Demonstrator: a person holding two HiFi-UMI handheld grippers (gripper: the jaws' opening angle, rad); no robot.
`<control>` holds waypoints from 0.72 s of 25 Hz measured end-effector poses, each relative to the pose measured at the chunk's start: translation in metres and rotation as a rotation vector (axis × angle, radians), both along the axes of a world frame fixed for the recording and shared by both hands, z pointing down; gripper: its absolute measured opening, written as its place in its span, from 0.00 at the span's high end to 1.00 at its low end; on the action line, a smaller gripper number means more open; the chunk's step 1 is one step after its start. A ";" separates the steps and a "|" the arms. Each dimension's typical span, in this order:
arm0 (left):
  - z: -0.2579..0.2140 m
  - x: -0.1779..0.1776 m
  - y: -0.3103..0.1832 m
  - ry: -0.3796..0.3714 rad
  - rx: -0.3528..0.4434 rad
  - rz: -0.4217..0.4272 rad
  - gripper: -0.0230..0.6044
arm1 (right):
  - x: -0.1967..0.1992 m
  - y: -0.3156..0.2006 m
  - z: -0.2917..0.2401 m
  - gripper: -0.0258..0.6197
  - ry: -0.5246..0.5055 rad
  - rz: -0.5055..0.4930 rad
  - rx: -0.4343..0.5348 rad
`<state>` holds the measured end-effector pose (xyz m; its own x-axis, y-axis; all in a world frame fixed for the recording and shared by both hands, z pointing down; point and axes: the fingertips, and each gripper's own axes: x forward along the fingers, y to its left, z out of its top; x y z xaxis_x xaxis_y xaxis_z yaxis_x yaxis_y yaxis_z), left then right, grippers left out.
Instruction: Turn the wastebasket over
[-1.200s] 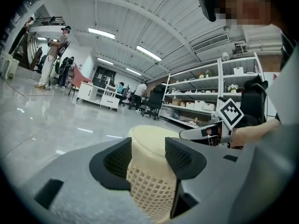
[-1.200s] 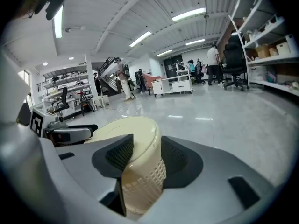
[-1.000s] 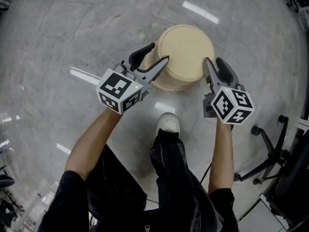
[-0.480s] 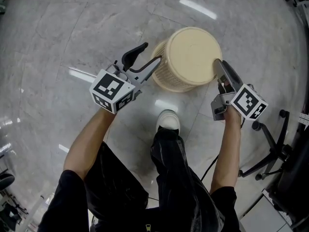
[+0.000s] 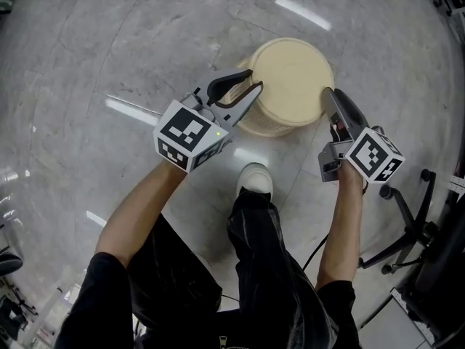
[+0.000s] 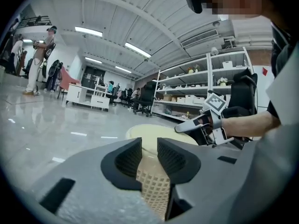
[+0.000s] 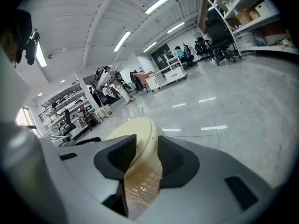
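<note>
A cream wastebasket with lattice sides stands upside down on the floor, its solid bottom facing up. My left gripper is at its left upper edge; its jaws have just been closing and now clamp the lattice wall between the pads. My right gripper is at the right upper edge, its jaws also just closing, with the basket's edge pinched between the pads. The right gripper shows across the basket in the left gripper view.
The person's white shoe stands on the grey polished floor just in front of the basket. An office chair base is at the right. Shelving, desks and people stand far off in the hall.
My left gripper has swung right onto the basket's left edge and its jaws have narrowed around the wall. The right gripper rolled onto its side at the right edge and stayed there.
</note>
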<state>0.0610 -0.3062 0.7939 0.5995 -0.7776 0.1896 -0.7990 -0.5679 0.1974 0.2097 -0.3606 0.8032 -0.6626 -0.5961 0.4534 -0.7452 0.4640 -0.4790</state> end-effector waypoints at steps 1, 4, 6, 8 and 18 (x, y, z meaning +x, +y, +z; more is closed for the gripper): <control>-0.002 -0.001 0.002 -0.010 0.003 -0.005 0.80 | -0.001 0.001 -0.004 0.73 0.005 -0.007 0.012; -0.003 -0.016 0.009 -0.023 0.003 -0.031 0.81 | -0.019 0.005 -0.017 0.74 0.023 -0.034 0.061; -0.002 -0.040 0.016 -0.021 0.000 -0.056 0.81 | -0.045 0.010 -0.029 0.74 0.040 -0.066 0.105; -0.002 -0.060 0.025 -0.023 -0.002 -0.074 0.82 | -0.069 0.017 -0.042 0.74 0.058 -0.102 0.156; -0.020 -0.121 0.071 -0.155 0.026 -0.175 0.83 | -0.186 0.083 -0.078 0.74 0.206 -0.354 0.422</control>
<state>-0.0605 -0.2349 0.7738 0.4204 -0.8729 0.2475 -0.9054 -0.4215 0.0514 0.0240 -0.2780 0.7251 -0.7777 -0.5113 0.3658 -0.5680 0.8208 -0.0605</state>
